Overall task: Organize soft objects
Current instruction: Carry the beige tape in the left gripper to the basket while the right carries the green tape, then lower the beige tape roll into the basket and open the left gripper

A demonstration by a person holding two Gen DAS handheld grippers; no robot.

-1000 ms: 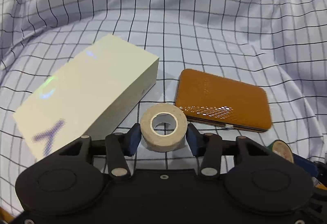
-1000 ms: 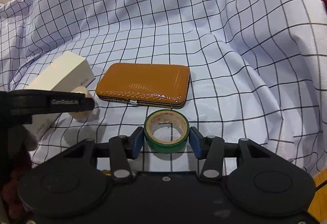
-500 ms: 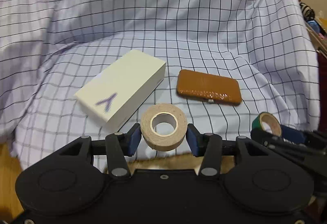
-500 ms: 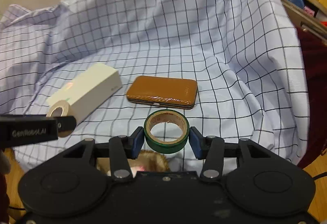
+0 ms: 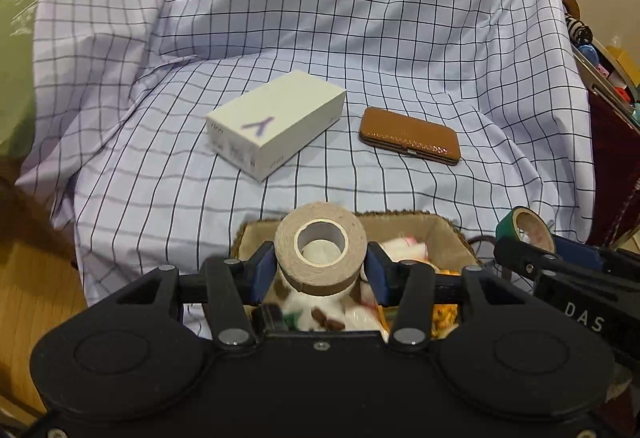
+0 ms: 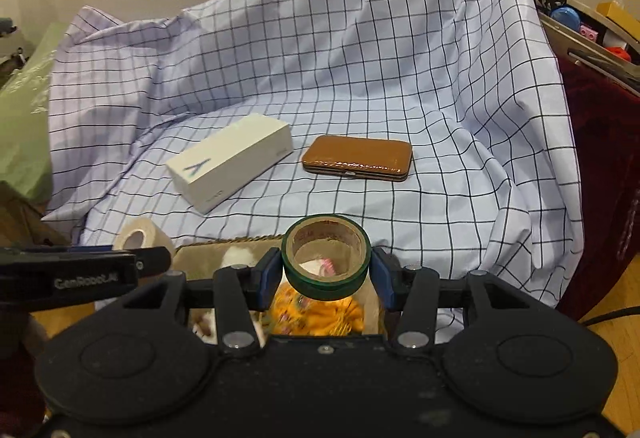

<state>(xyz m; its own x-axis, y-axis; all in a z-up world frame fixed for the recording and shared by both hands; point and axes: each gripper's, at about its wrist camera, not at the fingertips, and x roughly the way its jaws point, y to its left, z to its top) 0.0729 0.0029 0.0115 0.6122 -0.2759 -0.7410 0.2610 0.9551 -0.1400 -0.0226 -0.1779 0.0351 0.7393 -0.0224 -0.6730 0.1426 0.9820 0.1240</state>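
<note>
Both grippers have pulled back and up off the checked cloth since a second ago; box and brown case now sit much farther off, and a basket has come into view below the jaws.

Left gripper: jaws clamped on beige tape roll, pads pressing its two opposite sides, the hole facing the camera. The roll sits square between the pads, roughly centred, clear of the cloth. Seen from the right wrist view, the same roll hangs at the tip of the left gripper, just left of the basket rim.

Right gripper: jaws clamped on green tape roll, held the same way, across the outer wall. It also shows at the right edge of the left view.

Why held so: a side-on pinch across the outer wall keeps a ring from rolling out, and leaves it free to drop once the jaws part.

Judgement: both rolls are in transit to the basket, which already holds soft items (white and orange, blurred; kinds not clear). Green roll appears over the basket opening; beige roll looks above or just at its near-left rim. Exact height above the contents cannot be told.

Box and case lie side by side on the cloth, apart, not touching.
</note>
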